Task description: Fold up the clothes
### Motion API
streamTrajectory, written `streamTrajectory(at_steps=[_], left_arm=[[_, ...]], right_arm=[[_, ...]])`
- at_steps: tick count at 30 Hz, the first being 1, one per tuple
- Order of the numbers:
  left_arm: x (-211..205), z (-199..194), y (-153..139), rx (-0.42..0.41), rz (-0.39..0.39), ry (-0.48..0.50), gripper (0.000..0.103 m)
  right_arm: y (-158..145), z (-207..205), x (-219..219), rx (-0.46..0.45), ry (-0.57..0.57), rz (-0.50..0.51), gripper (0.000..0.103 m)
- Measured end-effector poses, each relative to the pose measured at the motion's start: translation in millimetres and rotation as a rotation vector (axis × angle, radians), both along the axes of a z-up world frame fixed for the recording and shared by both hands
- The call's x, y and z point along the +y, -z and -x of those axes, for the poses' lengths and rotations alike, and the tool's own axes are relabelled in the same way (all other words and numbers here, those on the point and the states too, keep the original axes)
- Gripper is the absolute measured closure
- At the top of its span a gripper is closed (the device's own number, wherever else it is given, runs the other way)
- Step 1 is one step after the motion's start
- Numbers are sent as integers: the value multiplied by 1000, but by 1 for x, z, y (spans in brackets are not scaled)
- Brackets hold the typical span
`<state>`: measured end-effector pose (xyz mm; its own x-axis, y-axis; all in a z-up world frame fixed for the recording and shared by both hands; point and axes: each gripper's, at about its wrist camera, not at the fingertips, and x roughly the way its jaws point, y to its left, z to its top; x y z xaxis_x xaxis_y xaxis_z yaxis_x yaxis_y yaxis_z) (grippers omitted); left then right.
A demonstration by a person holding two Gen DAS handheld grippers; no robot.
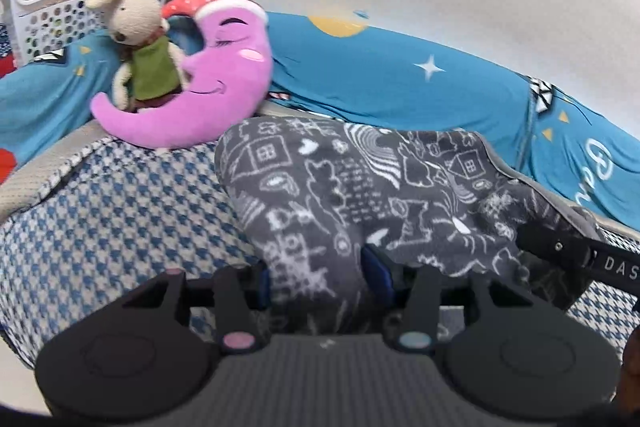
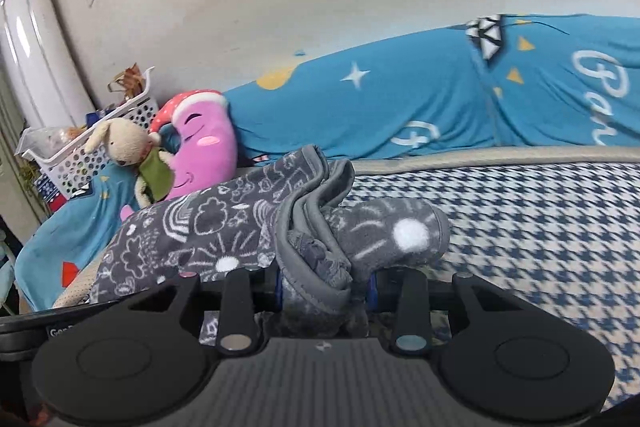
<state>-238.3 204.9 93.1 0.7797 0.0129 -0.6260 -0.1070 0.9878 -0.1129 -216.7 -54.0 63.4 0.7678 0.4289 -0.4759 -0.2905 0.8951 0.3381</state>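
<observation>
A dark grey fleece garment (image 1: pixel 360 187) with white doodle print is bunched above the blue-and-white houndstooth bed cover (image 1: pixel 100 219). My left gripper (image 1: pixel 320 283) is shut on a fold of it, cloth filling the gap between the blue pads. In the right wrist view the same garment (image 2: pixel 224 227) shows its grey trimmed edge and a rolled sleeve (image 2: pixel 400 231). My right gripper (image 2: pixel 324 287) is shut on that trimmed edge. The right gripper's black body (image 1: pixel 580 255) shows at the right of the left wrist view, close beside the cloth.
A pink moon pillow (image 1: pixel 216 75) and a beige plush rabbit (image 1: pixel 140 39) lean at the back left. A blue star-print quilt (image 1: pixel 400 75) runs along the white wall. A white perforated basket (image 1: pixel 52 15) stands far left, with a white appliance (image 2: pixel 36 39) behind it.
</observation>
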Motion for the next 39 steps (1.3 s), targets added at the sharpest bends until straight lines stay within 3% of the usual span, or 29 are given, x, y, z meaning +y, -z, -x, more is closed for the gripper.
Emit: streamTrajectory(at_steps=[10,25,30,35,36,38,39], left_arm=[[43,-5,5,12,13,-66,59],[57,-12,11,13,-13,-132,59],[60,-20,21,54,-18,-154,58],[70,-24,31,117,31,-211,46],[73,-22,29,101,28,-222,43],[78,-15,20,35,5,-261,24],[81,-12,15,1,-12,-283,22]], right_arm=[[7,-10,45,-12,-77,36,67],[21,-28,67,-11,-124,17,67],[34,-36,68,44,-115,36,62],[45,-41,60,113,-93,55,47],[45,-41,57,117,-87,50,46],[42,-39,50,107,-81,50,43],[39,-37,48,95,-81,53,42]])
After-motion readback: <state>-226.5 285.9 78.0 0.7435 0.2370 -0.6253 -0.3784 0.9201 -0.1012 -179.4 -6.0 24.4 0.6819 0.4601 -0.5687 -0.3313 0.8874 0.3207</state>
